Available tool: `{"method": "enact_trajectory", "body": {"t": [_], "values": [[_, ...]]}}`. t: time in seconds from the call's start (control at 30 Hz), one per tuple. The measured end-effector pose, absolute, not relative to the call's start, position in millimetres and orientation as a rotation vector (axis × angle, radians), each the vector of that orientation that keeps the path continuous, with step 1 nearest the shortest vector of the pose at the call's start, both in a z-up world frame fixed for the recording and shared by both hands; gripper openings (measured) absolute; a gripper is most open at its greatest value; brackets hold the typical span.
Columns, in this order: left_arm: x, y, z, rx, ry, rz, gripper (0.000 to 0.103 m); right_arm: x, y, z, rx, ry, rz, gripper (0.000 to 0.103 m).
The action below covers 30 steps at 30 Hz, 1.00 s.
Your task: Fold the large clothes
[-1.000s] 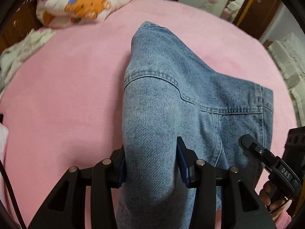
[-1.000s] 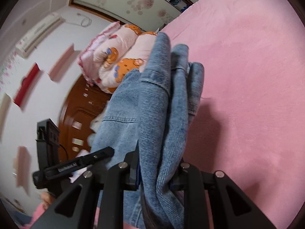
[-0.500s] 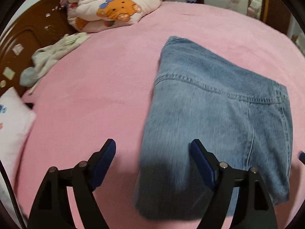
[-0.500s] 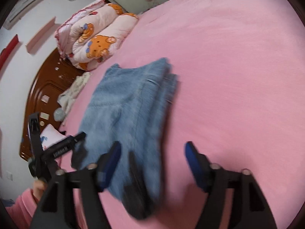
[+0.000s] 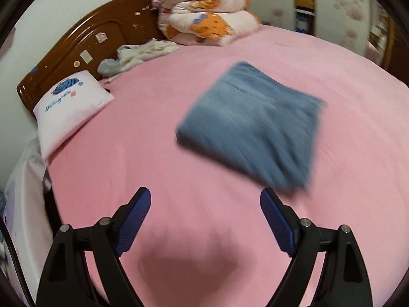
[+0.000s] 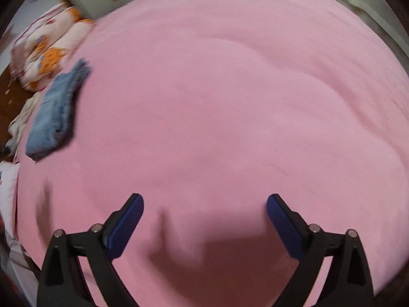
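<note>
Folded jeans [image 5: 251, 125]: centre-right of frame, flat on pink bed [image 5: 143, 158], bare sheet on every side. Left gripper [image 5: 205, 199] and right gripper [image 6: 205, 204]: jaws just opened, fingers spread, empty.

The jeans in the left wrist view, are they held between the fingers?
No, the folded jeans lie alone on the pink bed, beyond the open fingers.

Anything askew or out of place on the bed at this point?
Nothing major. The folded blue denim jeans lie in a compact stack on the pink bedsheet, though its edges sit slightly uneven. A crumpled pale garment lies loose by the wooden headboard.
</note>
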State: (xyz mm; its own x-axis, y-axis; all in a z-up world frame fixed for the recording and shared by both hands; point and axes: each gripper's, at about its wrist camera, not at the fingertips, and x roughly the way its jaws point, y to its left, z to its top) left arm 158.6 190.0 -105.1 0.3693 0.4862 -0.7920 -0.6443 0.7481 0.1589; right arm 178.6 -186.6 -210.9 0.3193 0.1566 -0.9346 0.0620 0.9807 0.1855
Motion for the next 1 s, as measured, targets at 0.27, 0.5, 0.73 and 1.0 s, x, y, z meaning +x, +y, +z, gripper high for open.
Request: {"method": "enact_trajectory", "body": {"t": [0.27,0.5,0.73,1.0], "values": [[39,20,-57,-0.152,1.073,0.436,0.086,67,-309,-124,0.098,1.274,0.022,0.098],[1,-69,6,-0.103,1.151,0.268,0.086,19,-328,-38,-0.001,1.231,0.146,0.098],[1,-103,82,-0.083,1.074,0.164,0.086,12,-333,30,0.114,1.208,0.174,0.098],[-18,-120,108,-0.024,1.021,0.181,0.087,2,-331,75,0.177,1.111,0.143,0.098]]}}
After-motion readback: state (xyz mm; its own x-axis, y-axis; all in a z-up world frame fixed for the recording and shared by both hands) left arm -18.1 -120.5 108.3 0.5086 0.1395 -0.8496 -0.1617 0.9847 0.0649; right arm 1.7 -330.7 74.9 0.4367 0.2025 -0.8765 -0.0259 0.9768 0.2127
